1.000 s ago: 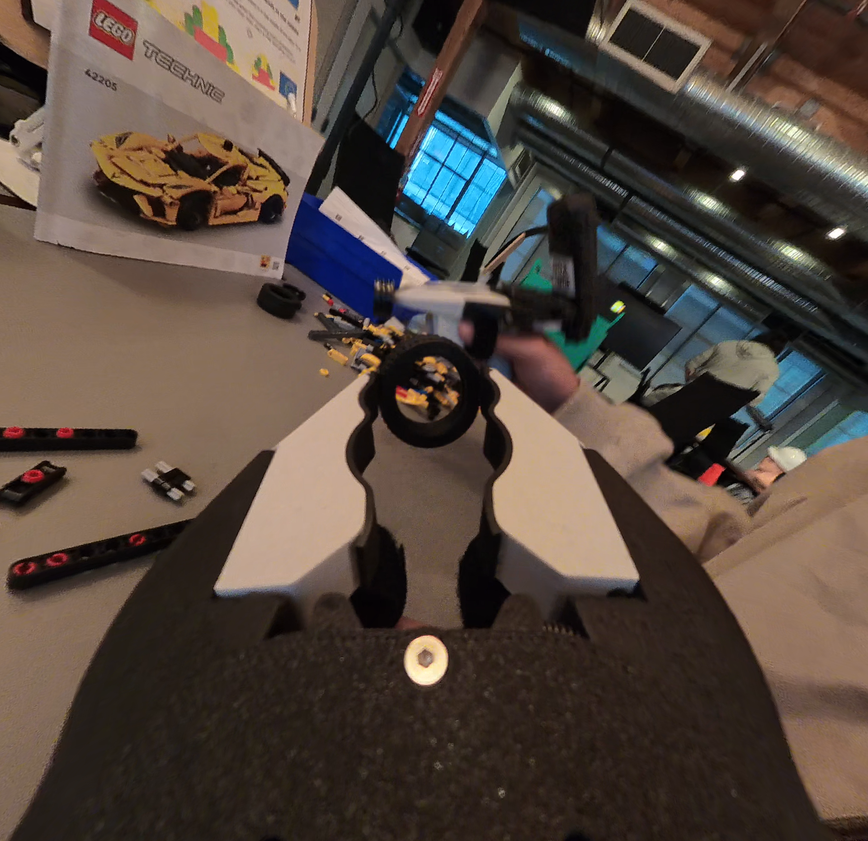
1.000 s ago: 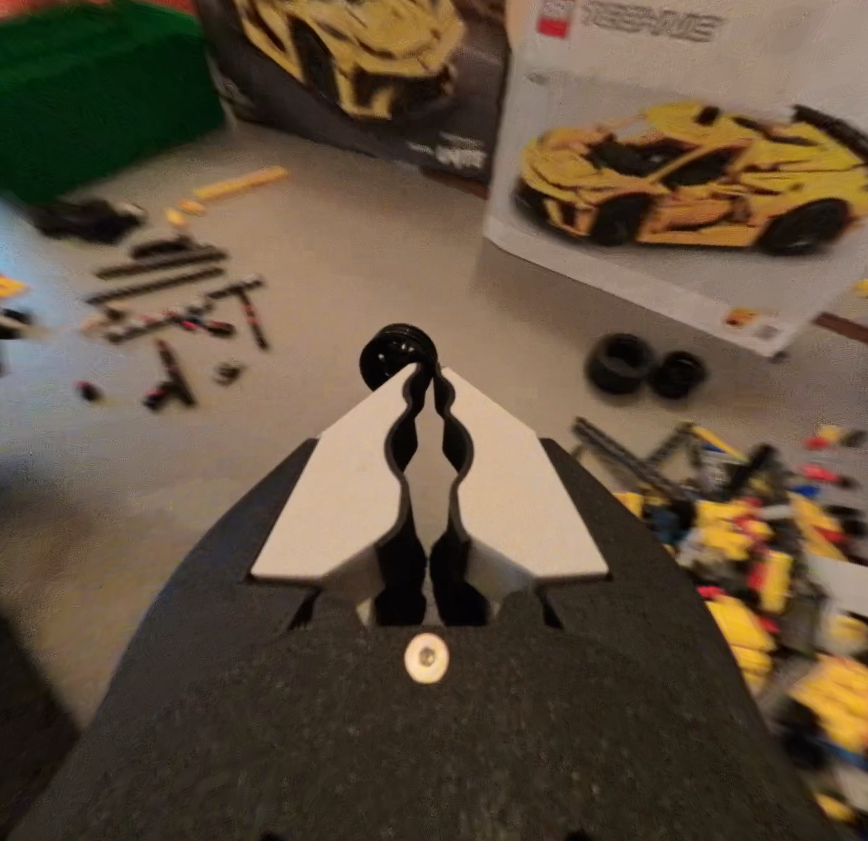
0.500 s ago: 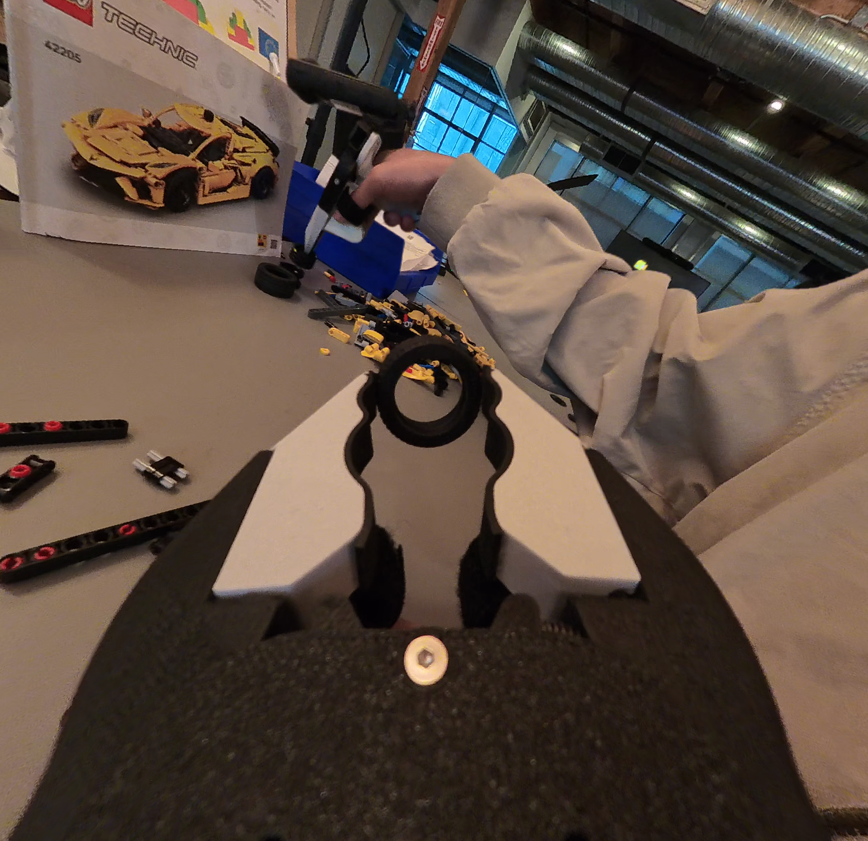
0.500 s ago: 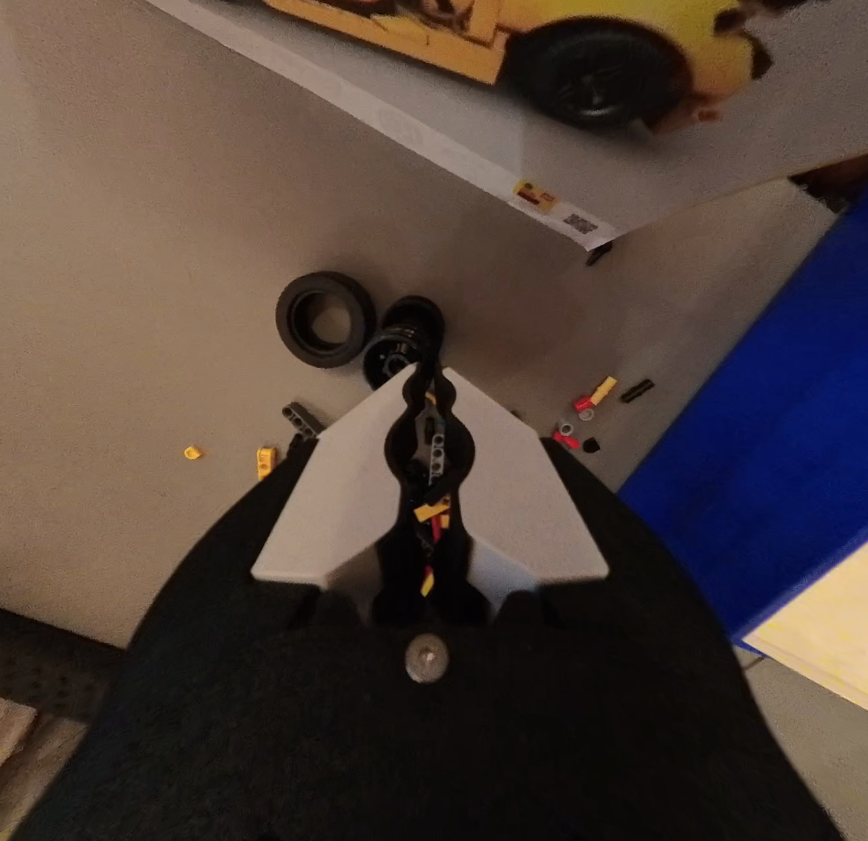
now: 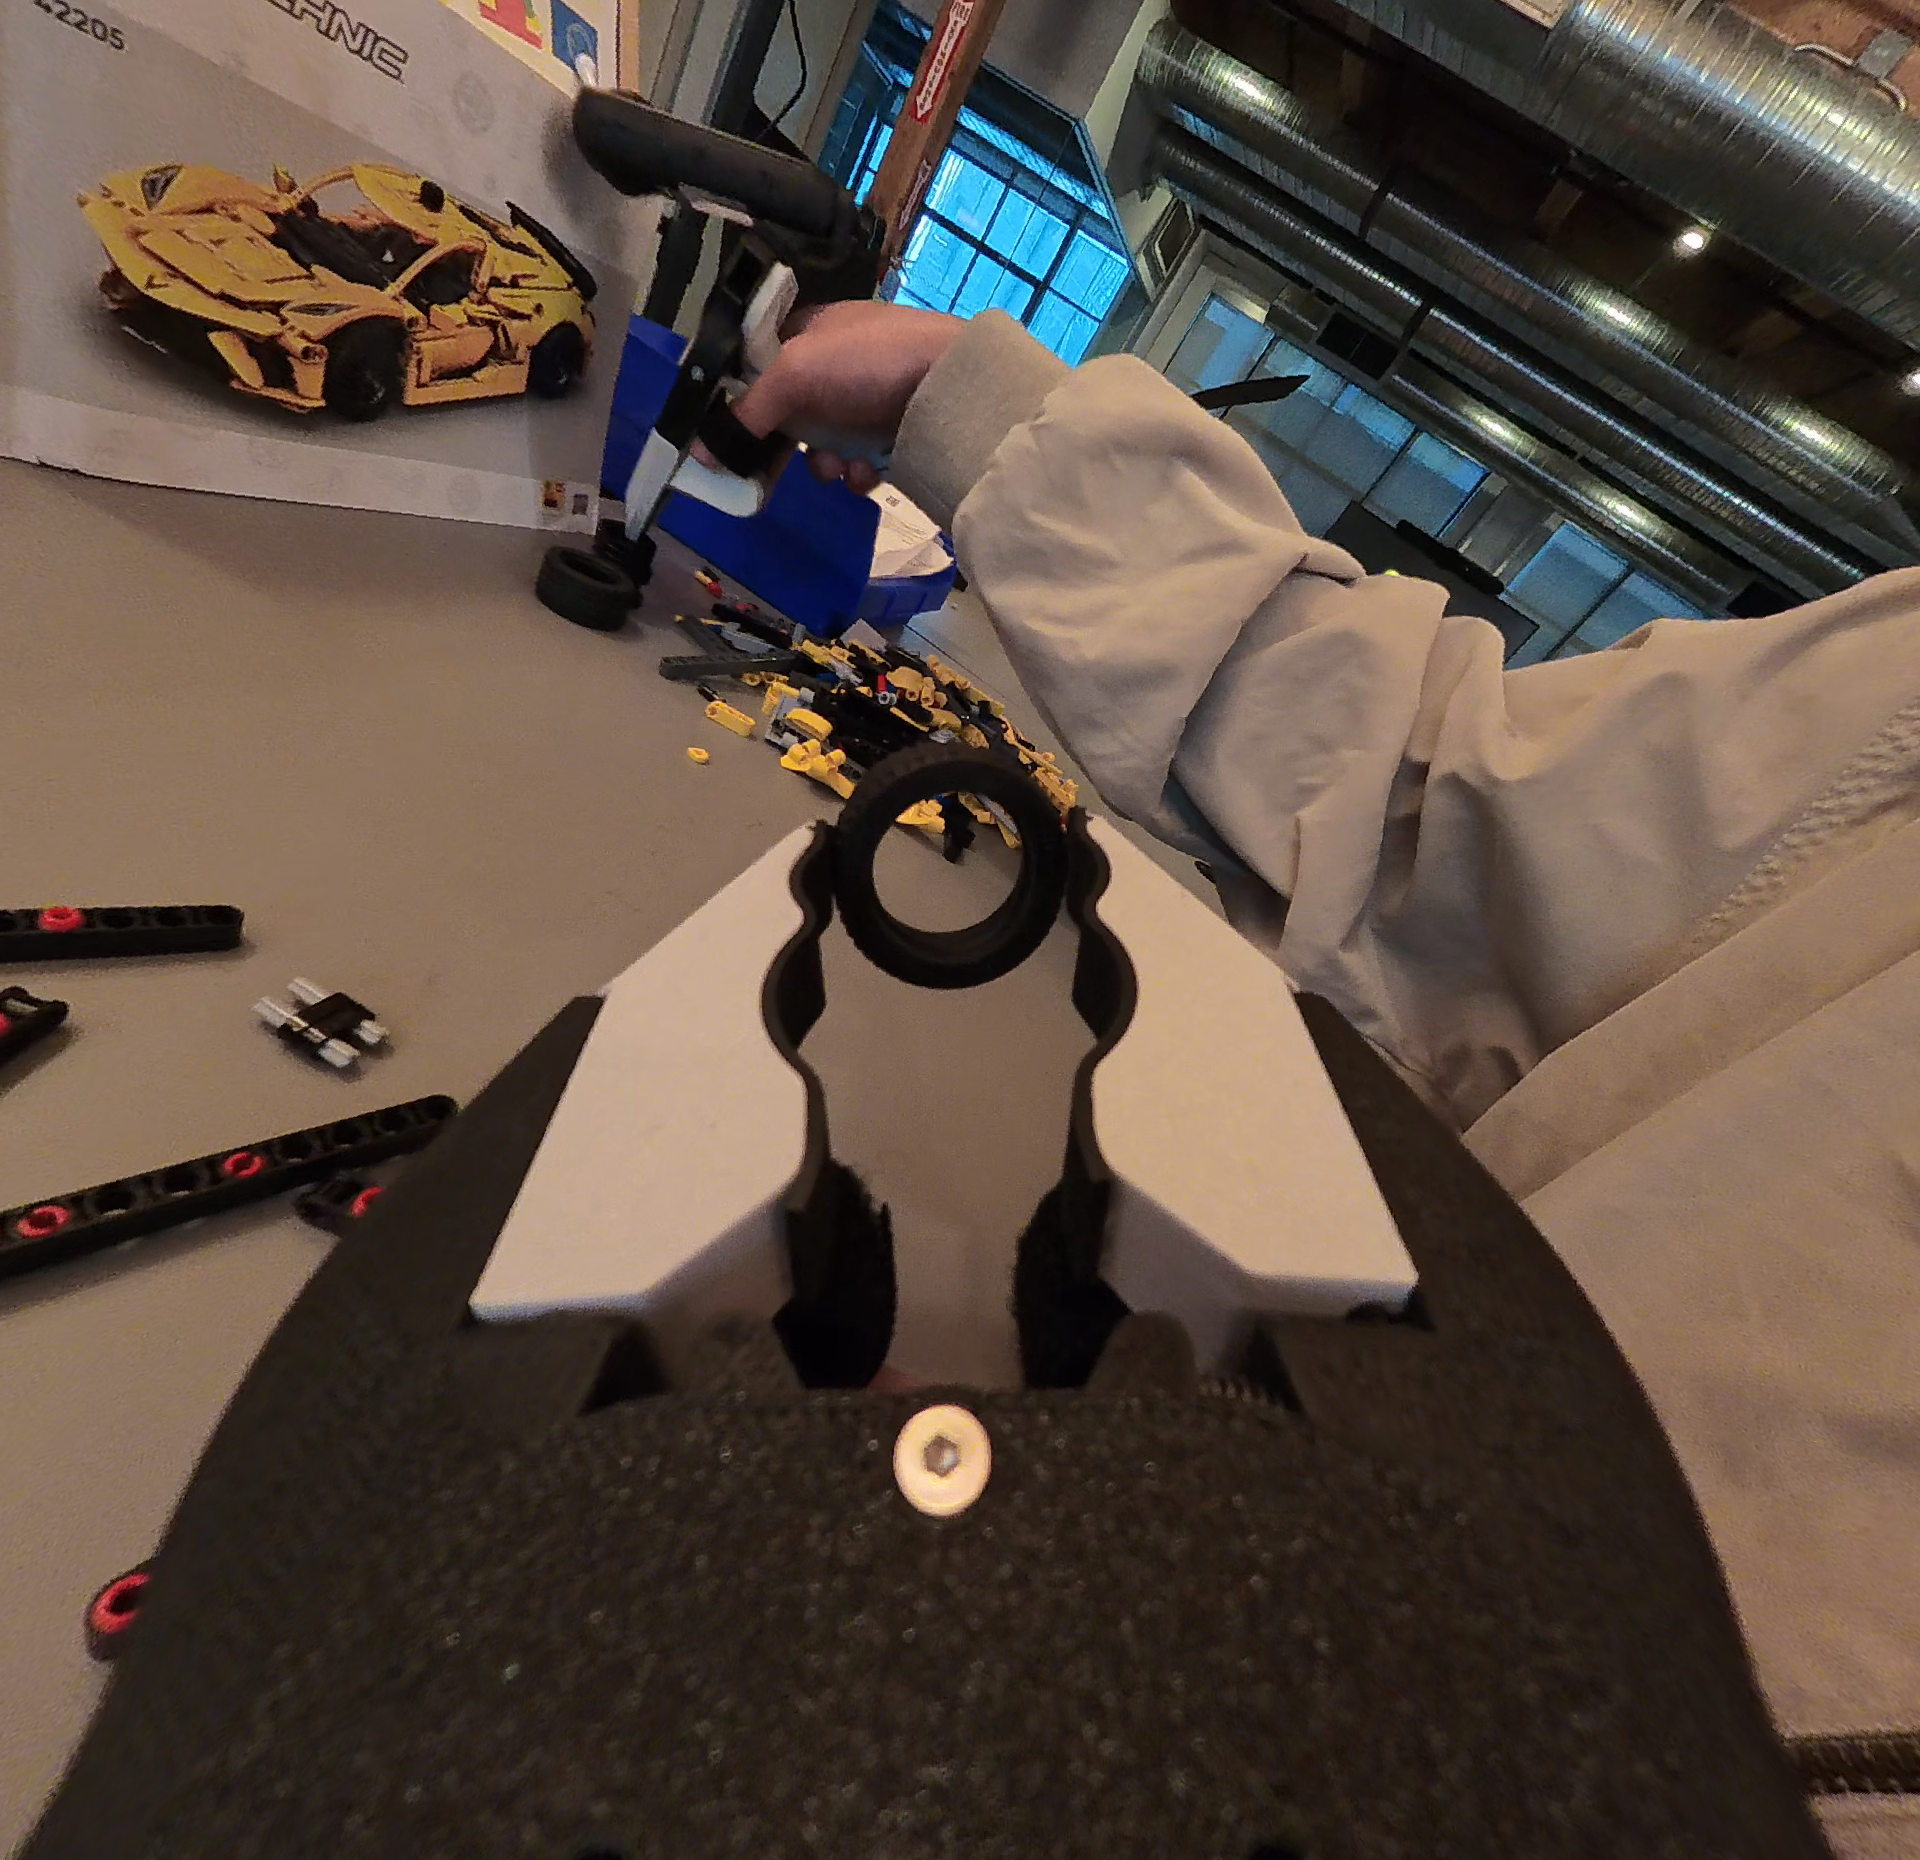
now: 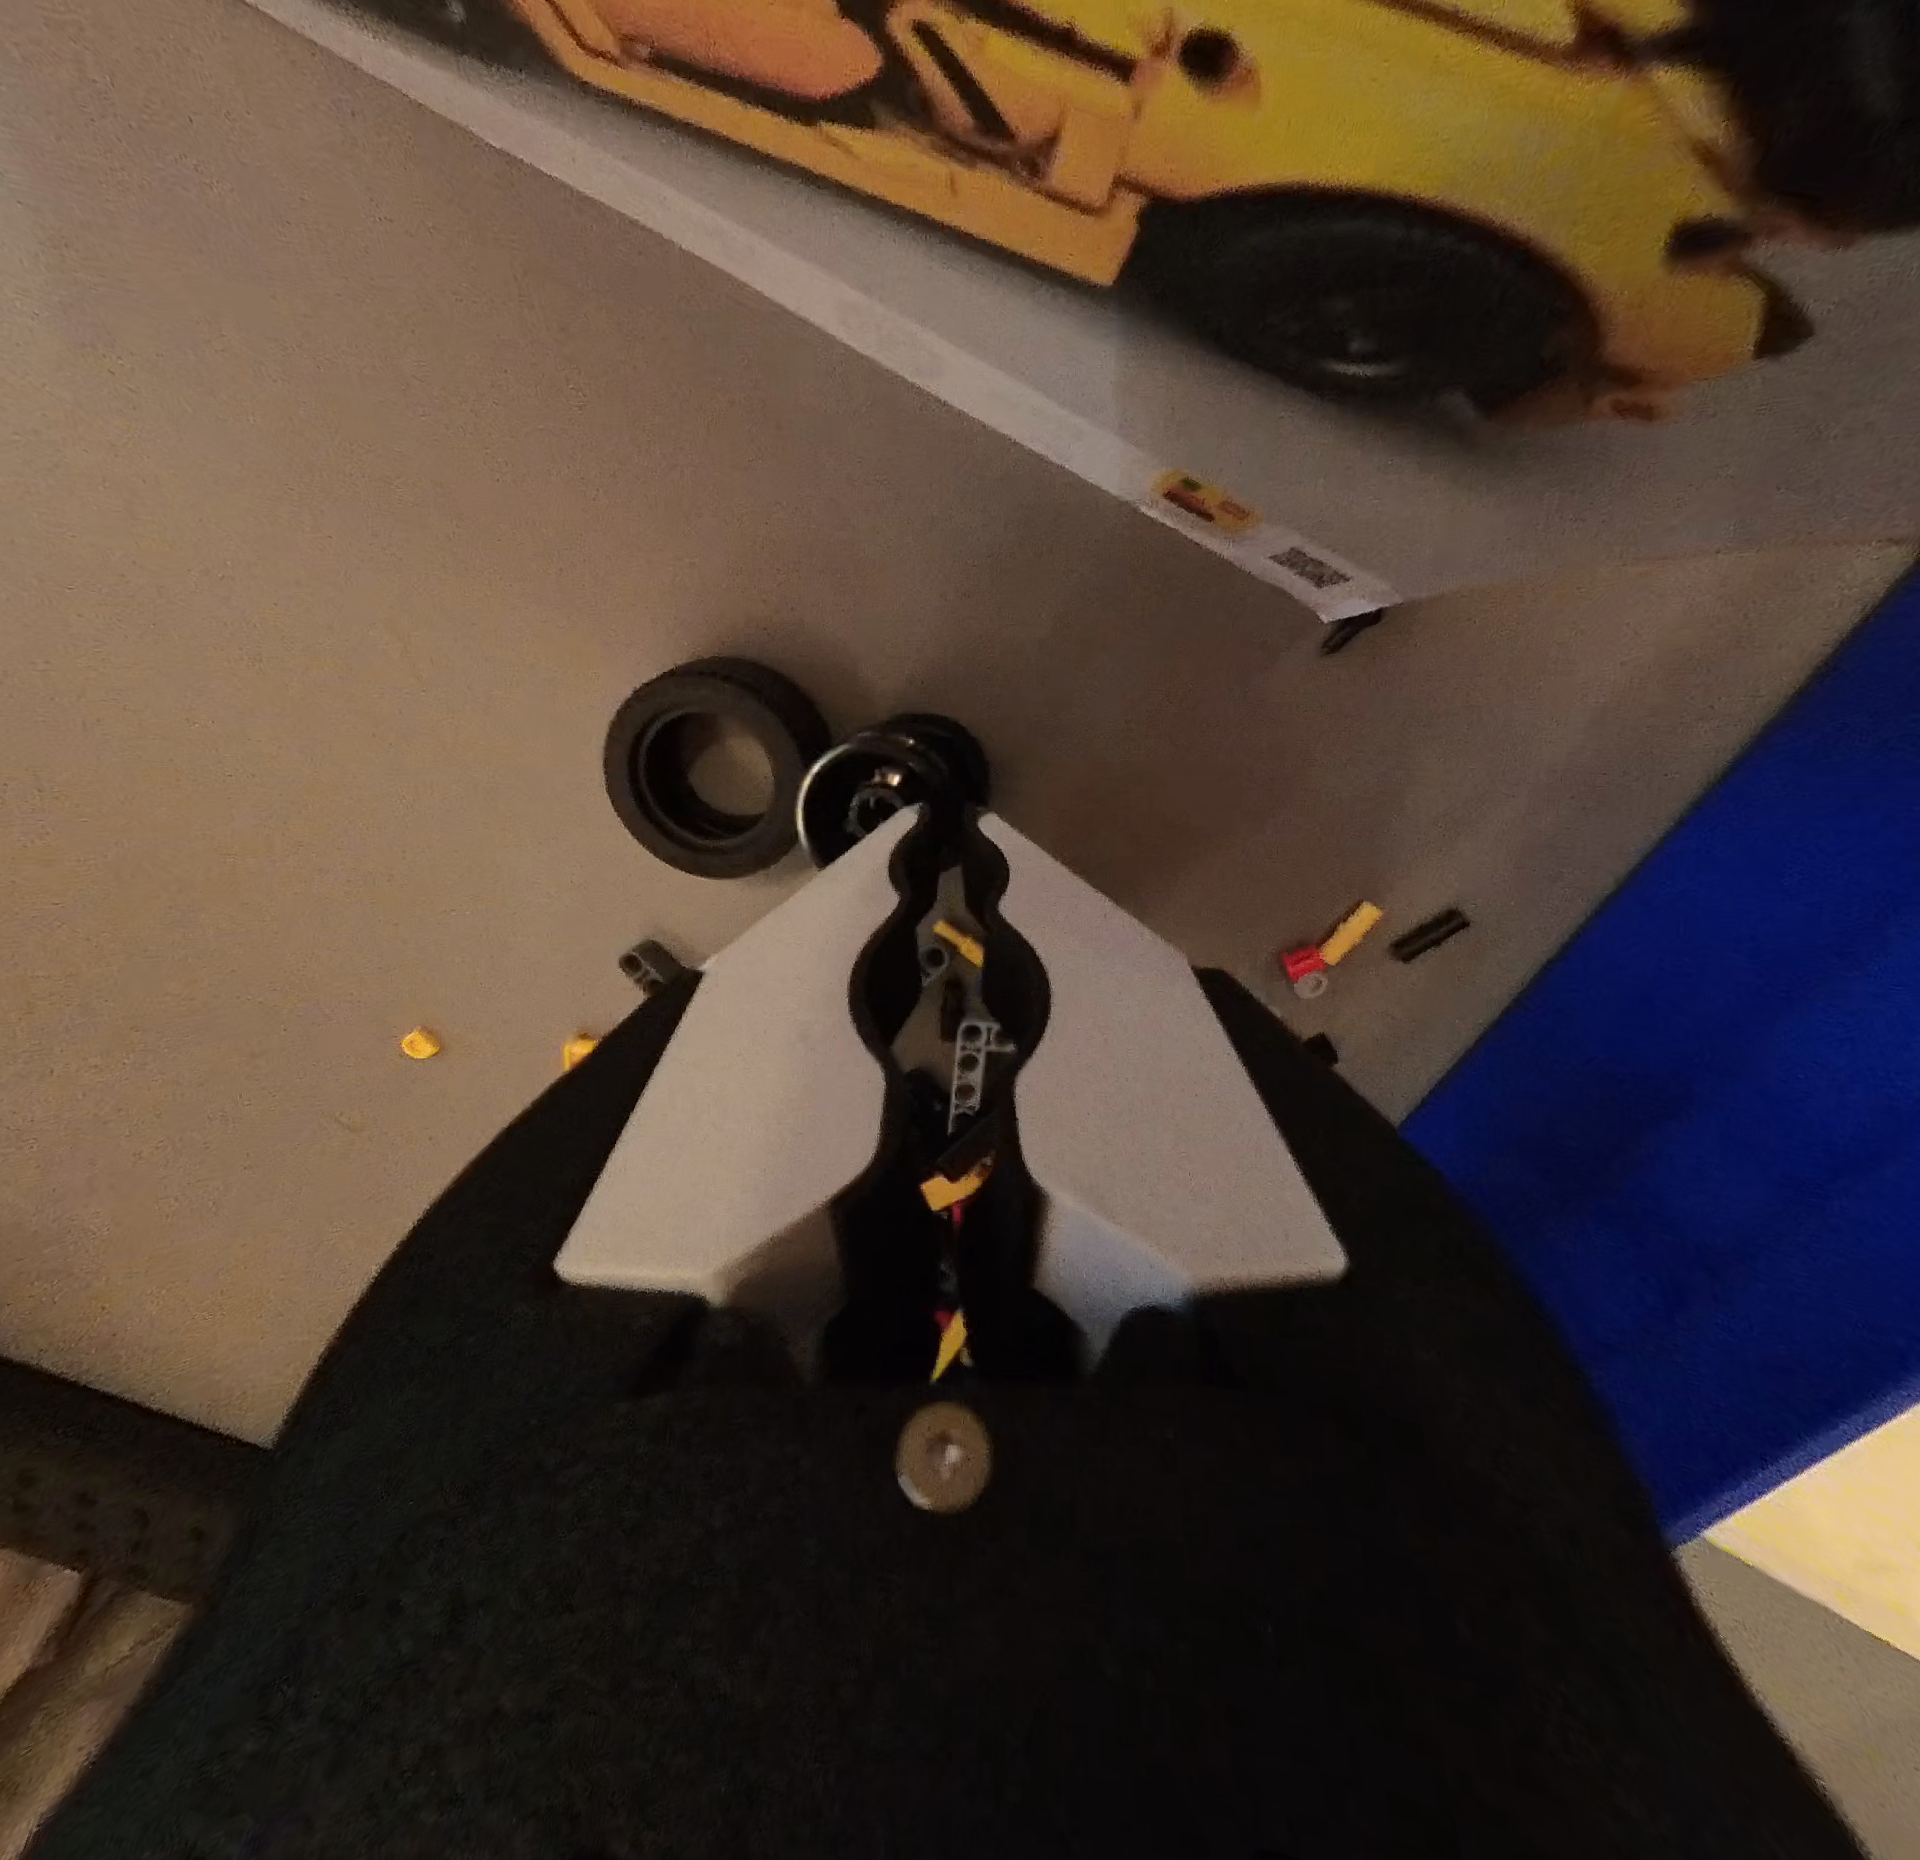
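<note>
Left wrist view: tyre sits between left gripper fingers, above the surface. Beams lie near left. Parts pile lies beyond the tyre. Far: booklet standing, bin right of it, second tyre before both, right gripper at the rim beside it.
</note>
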{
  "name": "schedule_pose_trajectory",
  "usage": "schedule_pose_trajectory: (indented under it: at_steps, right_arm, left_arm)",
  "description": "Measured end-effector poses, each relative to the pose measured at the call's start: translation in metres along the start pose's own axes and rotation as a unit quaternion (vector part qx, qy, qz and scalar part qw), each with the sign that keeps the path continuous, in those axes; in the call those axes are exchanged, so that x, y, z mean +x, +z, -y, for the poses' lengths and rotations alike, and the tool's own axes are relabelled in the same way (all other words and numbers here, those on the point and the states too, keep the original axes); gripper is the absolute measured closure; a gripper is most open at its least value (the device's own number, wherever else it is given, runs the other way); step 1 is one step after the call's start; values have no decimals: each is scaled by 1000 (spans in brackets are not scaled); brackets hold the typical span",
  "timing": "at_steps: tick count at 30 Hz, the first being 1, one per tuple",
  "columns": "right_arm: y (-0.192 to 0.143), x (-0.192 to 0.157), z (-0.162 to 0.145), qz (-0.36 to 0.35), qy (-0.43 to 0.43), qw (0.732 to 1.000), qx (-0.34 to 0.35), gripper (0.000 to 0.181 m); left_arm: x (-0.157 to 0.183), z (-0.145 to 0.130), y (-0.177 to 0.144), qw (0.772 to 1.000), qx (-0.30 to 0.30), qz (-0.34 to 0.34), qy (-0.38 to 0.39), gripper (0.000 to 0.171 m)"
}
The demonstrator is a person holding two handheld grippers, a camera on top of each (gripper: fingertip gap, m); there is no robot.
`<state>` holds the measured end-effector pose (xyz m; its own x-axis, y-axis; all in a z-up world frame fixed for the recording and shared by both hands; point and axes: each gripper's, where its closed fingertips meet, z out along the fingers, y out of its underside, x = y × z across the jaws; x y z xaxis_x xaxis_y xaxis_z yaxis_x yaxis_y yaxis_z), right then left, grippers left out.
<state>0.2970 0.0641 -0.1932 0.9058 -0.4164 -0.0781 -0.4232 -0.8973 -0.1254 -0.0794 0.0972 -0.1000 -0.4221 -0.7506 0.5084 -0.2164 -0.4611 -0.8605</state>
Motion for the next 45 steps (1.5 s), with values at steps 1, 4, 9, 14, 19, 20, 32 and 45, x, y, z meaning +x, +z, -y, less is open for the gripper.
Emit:
schedule_pose_trajectory:
  at_steps: [1, 4, 9, 14, 19, 20, 32, 45]
  right_arm:
    - [1, 0, 1, -1, 0, 1000, -2, 177]
    - [2, 5, -1, -11, 0, 1000, -19, 175]
    - [-5, 5, -2, -19, -14, 1000, -17, 148]
    - [-28, 10, -17, -71, -9, 997, -15, 142]
    - [-84, -185, 3, 118, -239, 924, 273, 138]
    - [-96, -242, -15, 188, -302, 876, 327, 131]
    - [-96, -403, -103, 239, -499, 702, 449, 138]
    - [4, -111, 36, -62, -365, 919, 135, 140]
  left_arm:
    - [0, 0, 0, 1000, -1, 0, 0, 127]
    - [-1, 0, 0, 1000, 0, 1, -1, 127]
    - [-2, 2, -1, 1000, 4, 1, -9, 127]
    - [-6, 5, -3, 999, 15, -2, -33, 127]
    - [-19, 15, -9, 991, 49, -19, -125, 127]
    - [-22, 17, -11, 988, 53, -24, -143, 127]
    - [1, 28, -21, 922, 79, -201, -323, 128]
    - [-14, 28, -19, 923, 98, -164, -333, 119]
